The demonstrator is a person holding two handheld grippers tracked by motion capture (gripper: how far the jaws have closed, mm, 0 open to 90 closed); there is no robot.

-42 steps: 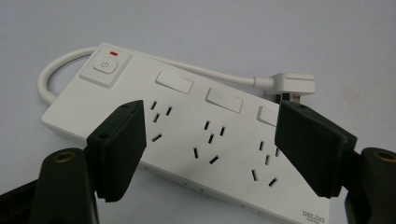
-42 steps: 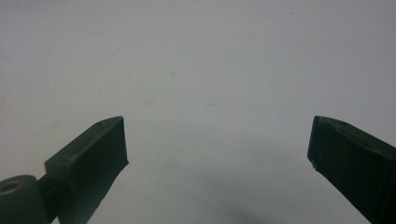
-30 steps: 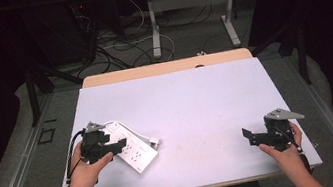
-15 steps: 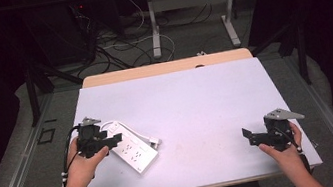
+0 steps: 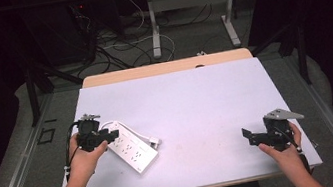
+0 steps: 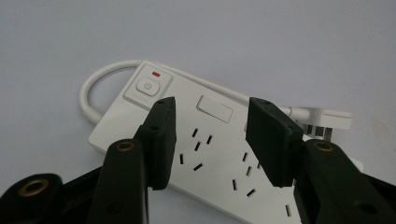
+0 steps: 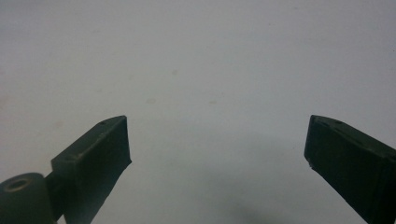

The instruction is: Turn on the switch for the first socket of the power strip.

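Since the earlier frame my left gripper has been closing over the power strip; right gripper idles open.
Jaws straddle the strip at the table's left without pressing yet; I fear one pad pushes the switch or slips off.

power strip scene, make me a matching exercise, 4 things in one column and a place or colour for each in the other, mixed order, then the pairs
Things:
1. power strip
2. left gripper
3. right gripper
4. indicator light

Places or colours:
A. over bare table, near its right front corner
B. red
C. white, lying on the table's left side
D. jaws apart above the strip's sockets, not touching it

Pairs: 1-C, 2-D, 3-A, 4-B
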